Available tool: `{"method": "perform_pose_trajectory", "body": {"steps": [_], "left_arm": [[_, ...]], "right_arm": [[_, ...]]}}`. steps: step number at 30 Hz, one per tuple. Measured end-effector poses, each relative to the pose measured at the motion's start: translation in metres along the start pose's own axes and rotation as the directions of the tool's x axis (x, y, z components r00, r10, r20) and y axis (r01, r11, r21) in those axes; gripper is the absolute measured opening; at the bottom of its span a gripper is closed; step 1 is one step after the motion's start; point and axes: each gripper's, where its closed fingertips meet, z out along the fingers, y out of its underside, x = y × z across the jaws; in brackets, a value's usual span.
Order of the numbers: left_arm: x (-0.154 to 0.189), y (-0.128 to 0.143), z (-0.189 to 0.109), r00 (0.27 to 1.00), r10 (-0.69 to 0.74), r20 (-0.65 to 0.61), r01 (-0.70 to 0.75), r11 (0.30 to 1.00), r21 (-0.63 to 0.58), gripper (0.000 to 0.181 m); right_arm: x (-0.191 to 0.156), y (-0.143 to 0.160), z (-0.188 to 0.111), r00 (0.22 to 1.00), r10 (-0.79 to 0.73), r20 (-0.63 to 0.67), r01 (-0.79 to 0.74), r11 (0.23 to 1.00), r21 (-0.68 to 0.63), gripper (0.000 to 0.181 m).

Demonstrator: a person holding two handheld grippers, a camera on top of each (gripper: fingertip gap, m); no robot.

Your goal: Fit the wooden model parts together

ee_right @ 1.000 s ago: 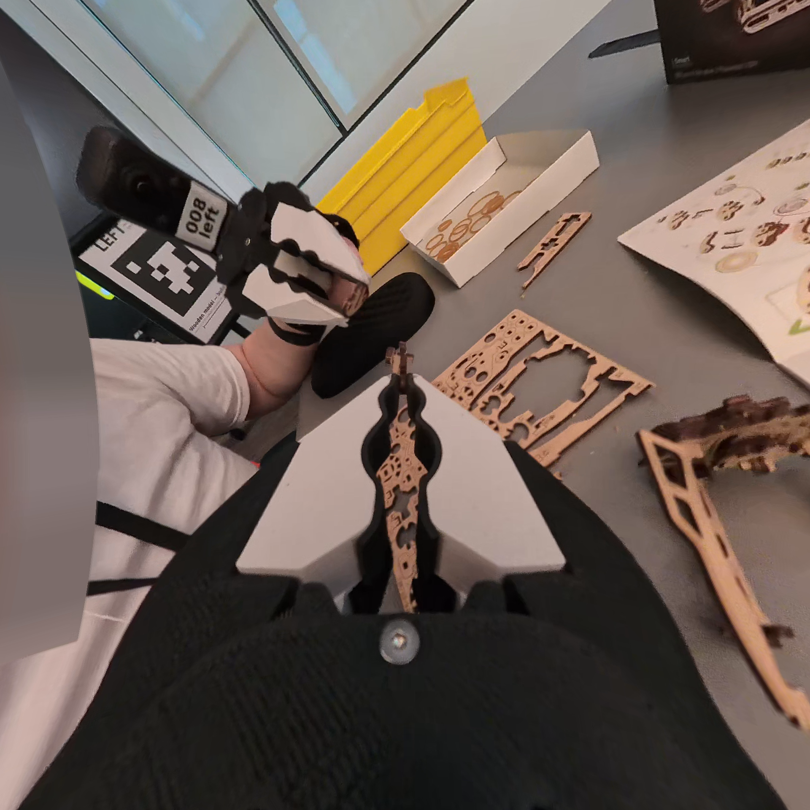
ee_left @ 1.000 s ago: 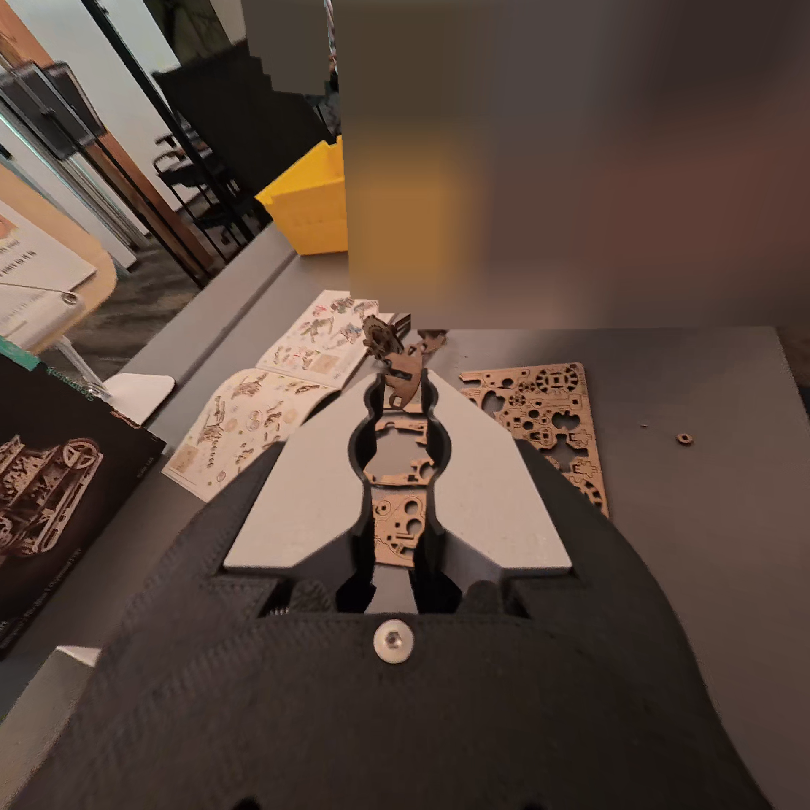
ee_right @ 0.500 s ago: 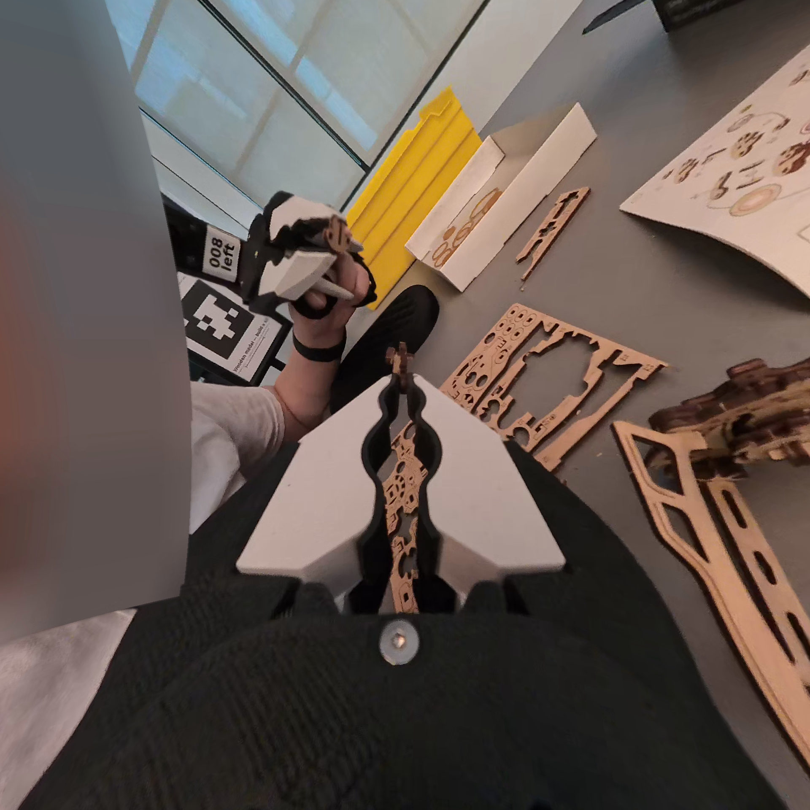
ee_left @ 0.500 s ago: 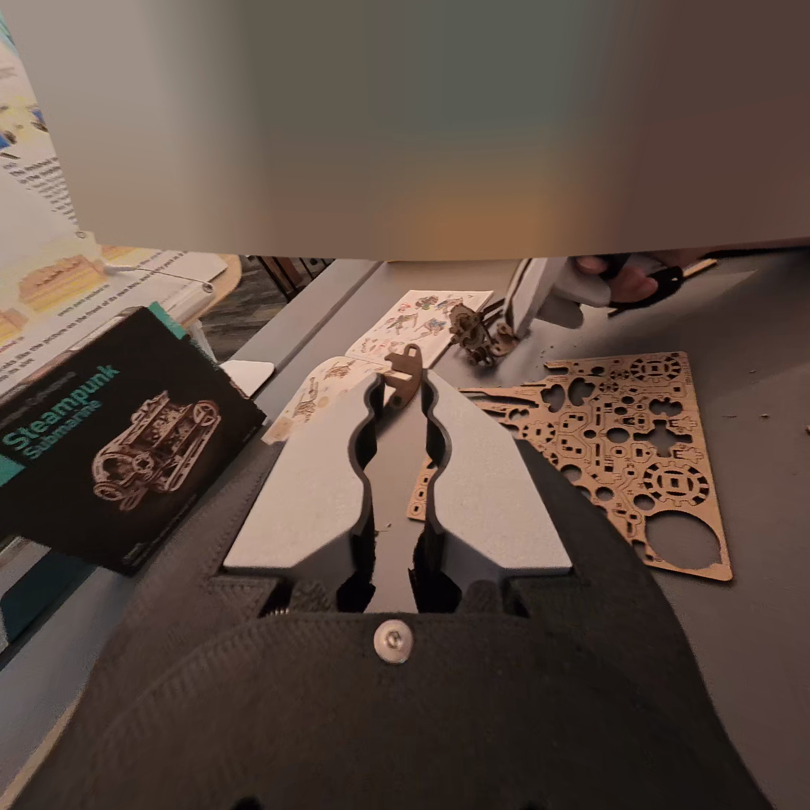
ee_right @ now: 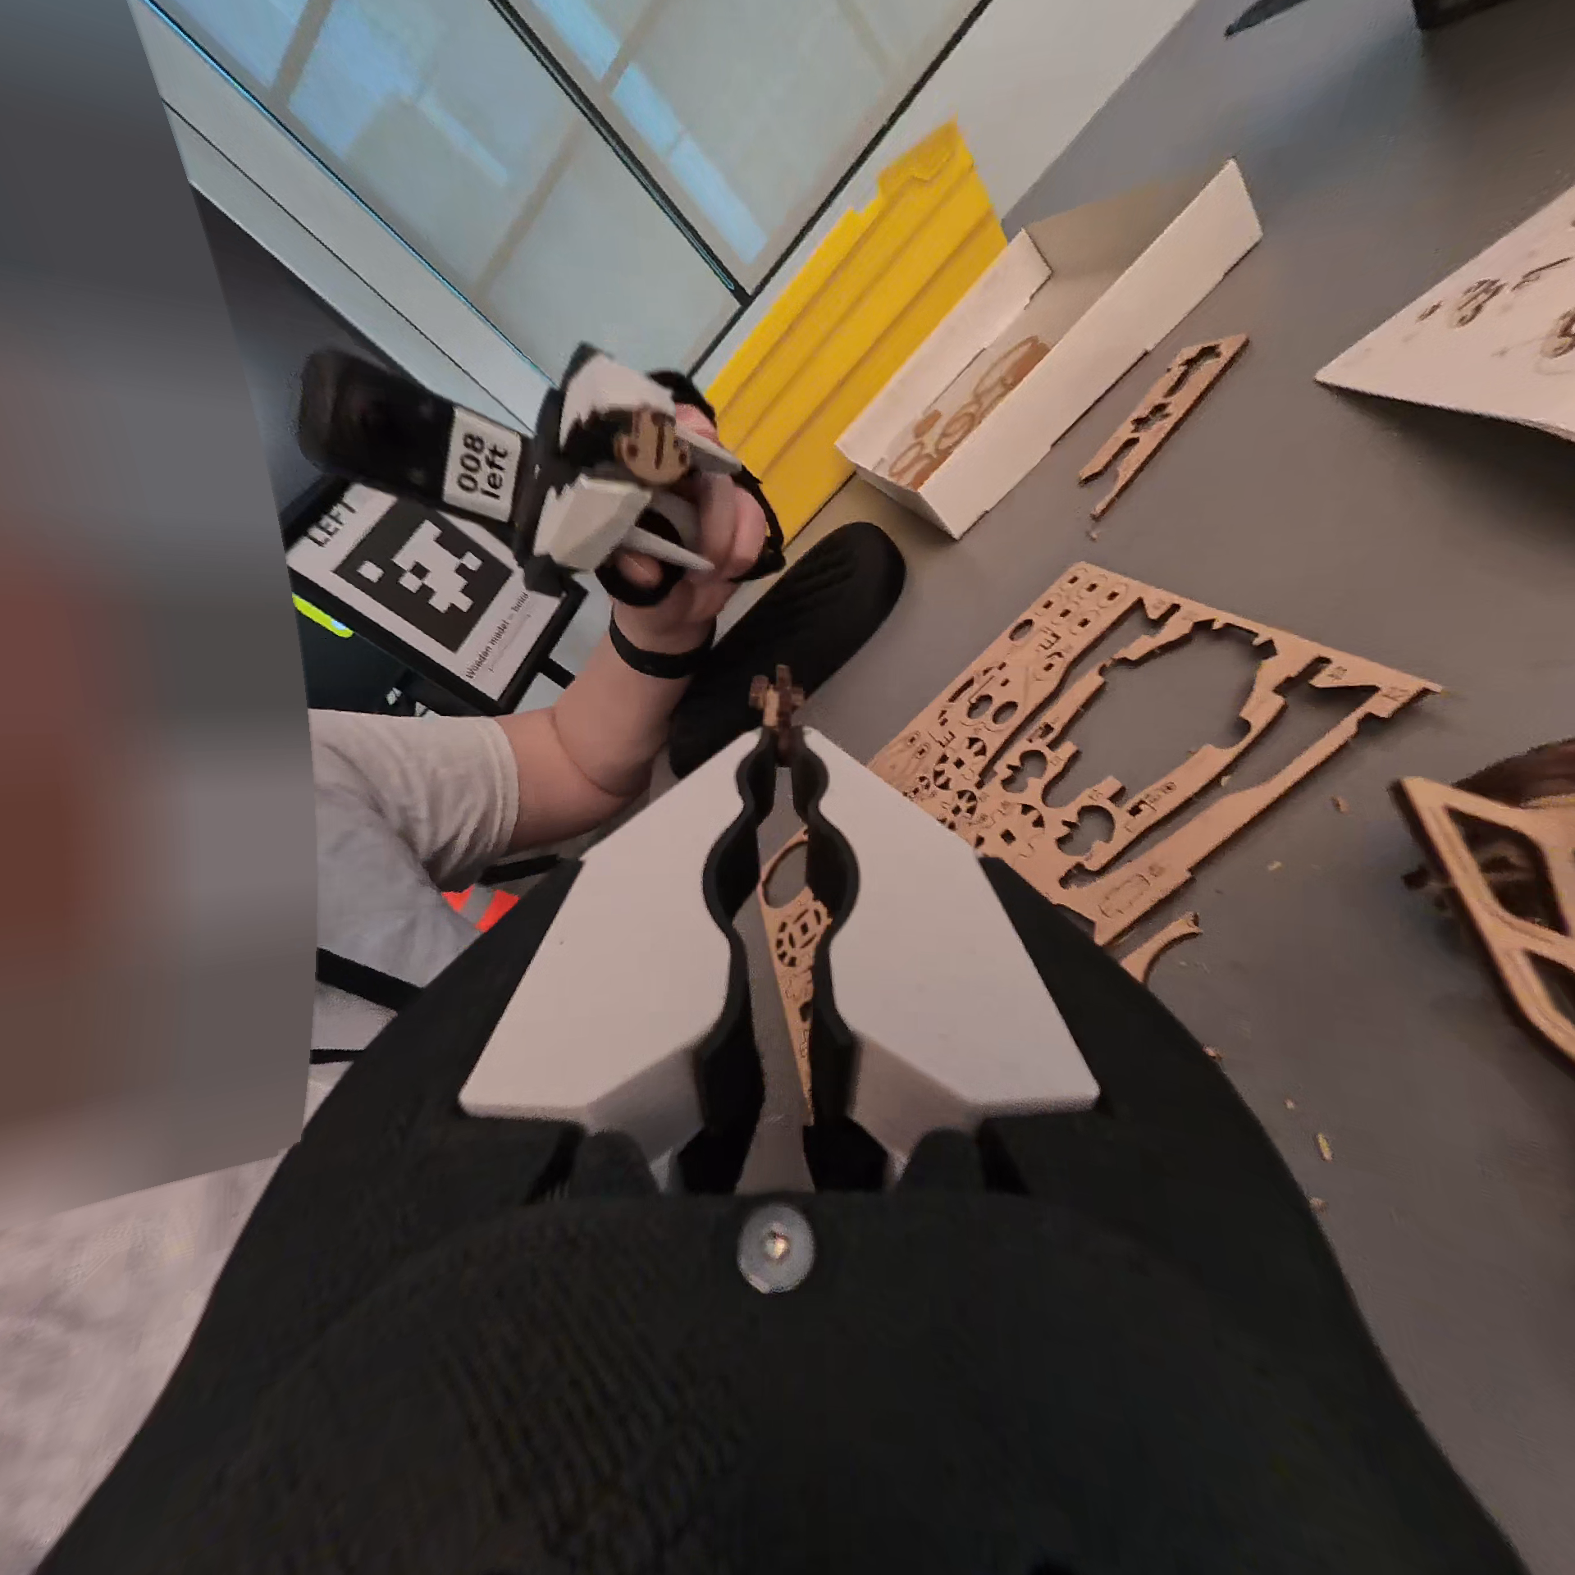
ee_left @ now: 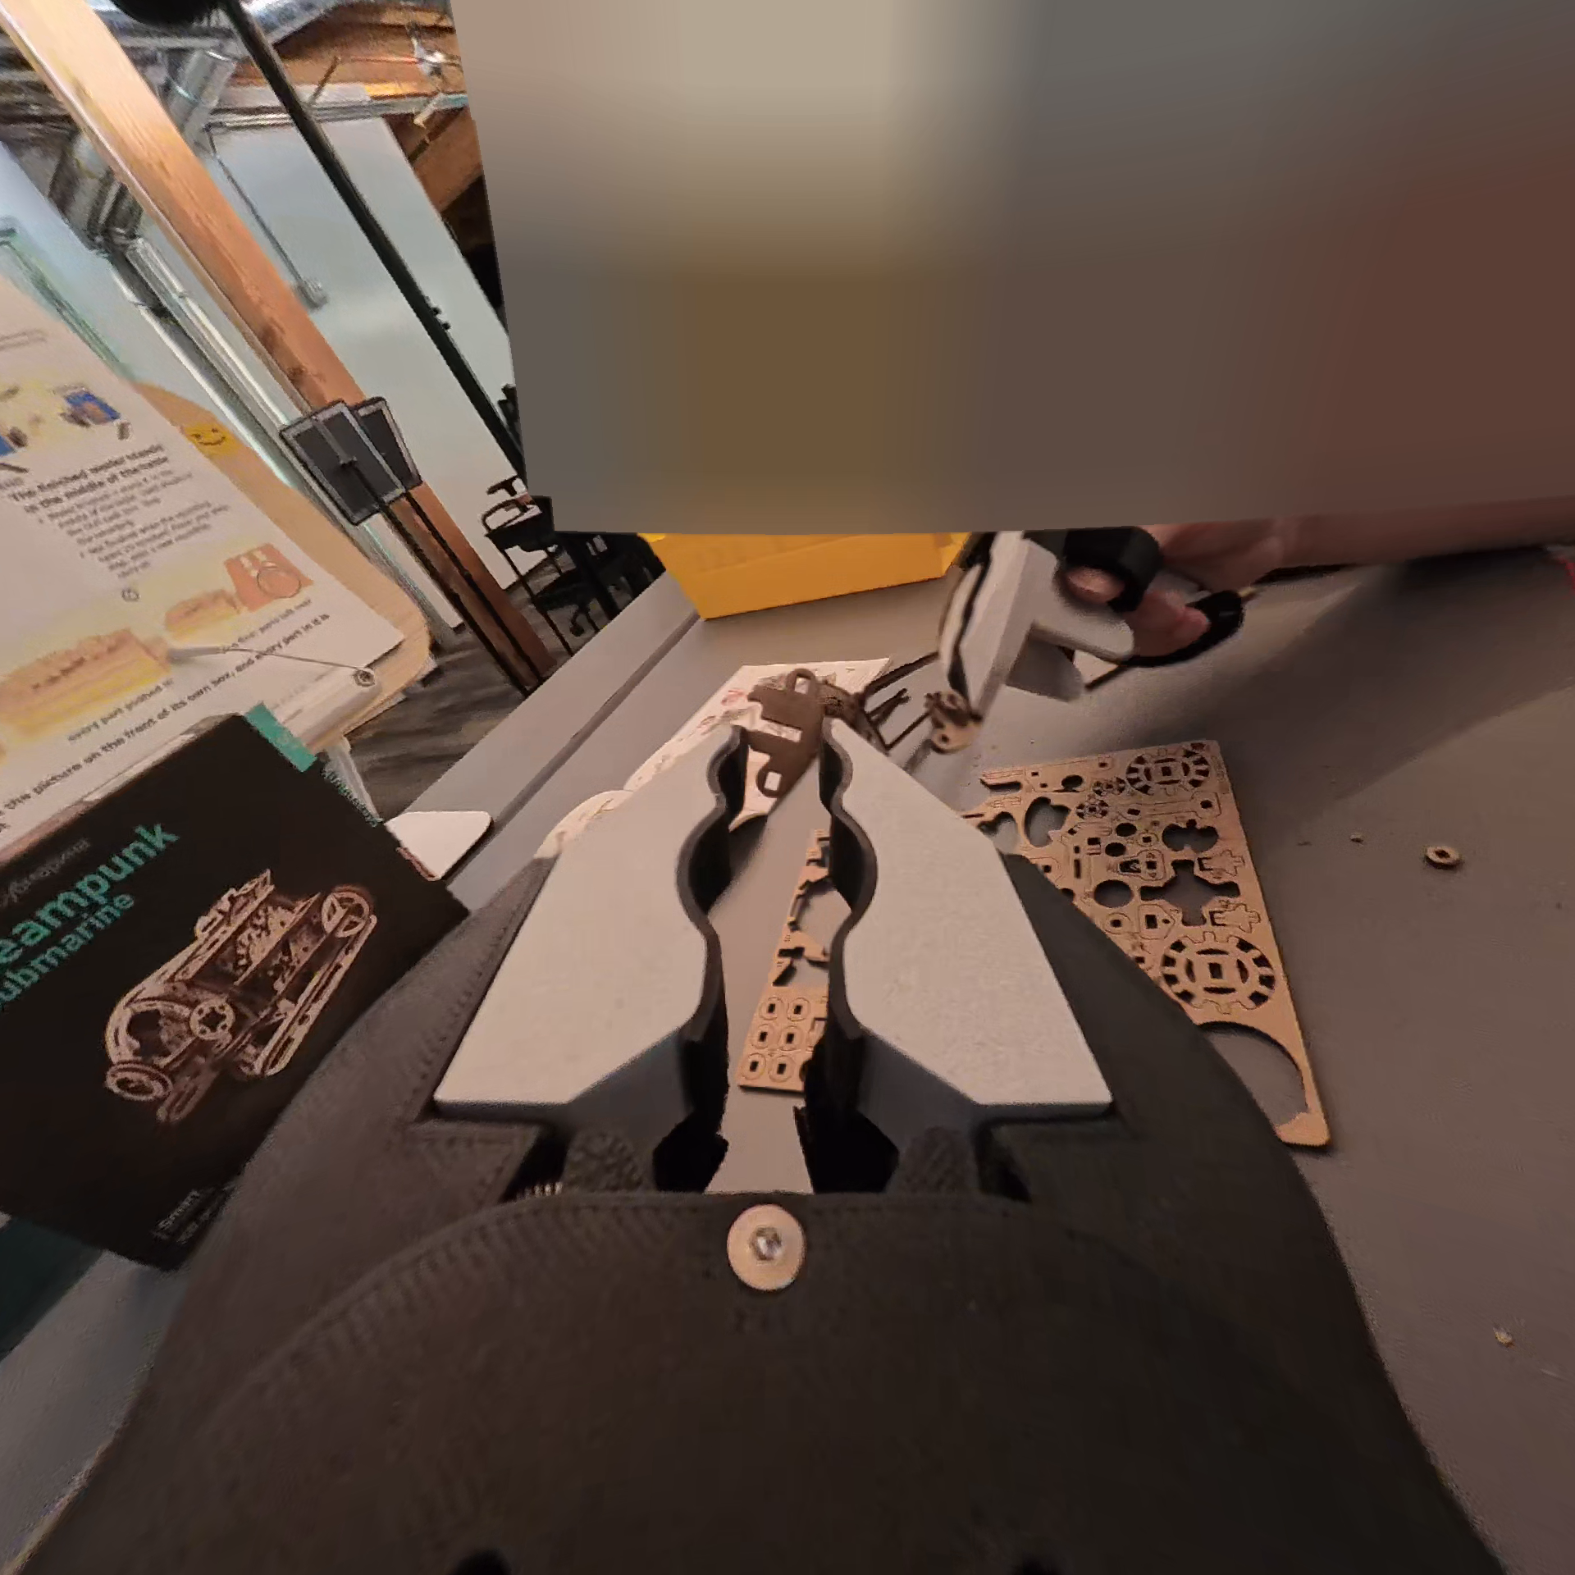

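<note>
My left gripper [ee_left: 788,743] is shut on a small flat dark wooden part [ee_left: 786,724] and holds it above the grey table. It also shows in the right wrist view [ee_right: 631,464], raised in a hand, with the rounded part [ee_right: 652,447] between its tips. My right gripper [ee_right: 780,735] is shut on a tiny cross-shaped wooden part [ee_right: 777,703]. It shows in the left wrist view [ee_left: 972,695], low over the table beside the partly built model [ee_left: 861,712]. That model also lies at the right edge of the right wrist view [ee_right: 1508,878].
Punched-out wooden sheets [ee_left: 1168,903] [ee_right: 1108,767] lie flat on the table. An instruction booklet [ee_right: 1483,341], a white box of parts [ee_right: 1057,341], a loose wooden strip [ee_right: 1159,418] and a yellow bin [ee_right: 861,315] lie farther back. The black kit box [ee_left: 170,980] stands at the left. There is about 9 cm between the tips of the two grippers.
My left gripper has drawn back from the model and risen, still holding its part. My right gripper has shifted so the model slid toward the right edge of its view.
</note>
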Motion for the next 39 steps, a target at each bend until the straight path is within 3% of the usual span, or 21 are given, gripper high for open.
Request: {"method": "perform_pose_trajectory", "body": {"steps": [5,9,15,25,39], "left_arm": [[0.025,-0.004,0.006,0.996,0.051,-0.075,-0.051,0.999,0.0,0.015],[0.04,-0.006,0.012,0.991,0.046,-0.126,-0.045,0.999,0.007,0.015],[0.054,0.017,0.018,0.977,0.157,-0.142,-0.174,0.978,-0.117,0.015],[0.056,0.042,0.021,0.963,0.218,-0.159,-0.254,0.93,-0.266,0.015],[0.052,0.056,0.023,0.974,0.158,-0.163,-0.204,0.927,-0.316,0.015]], "right_arm": [[0.008,-0.014,-0.014,0.995,0.082,0.053,-0.085,0.995,0.048,0.0],[0.016,-0.019,-0.013,1.0,0.025,-0.003,-0.024,0.999,0.028,0.0],[-0.001,-0.007,0.008,0.996,0.081,0.04,-0.08,0.997,-0.013,0.0],[0.004,-0.005,0.021,0.987,0.163,0.005,-0.161,0.981,-0.105,0.0],[0.016,0.004,0.036,0.989,0.145,-0.02,-0.147,0.98,-0.135,0.0]]}}
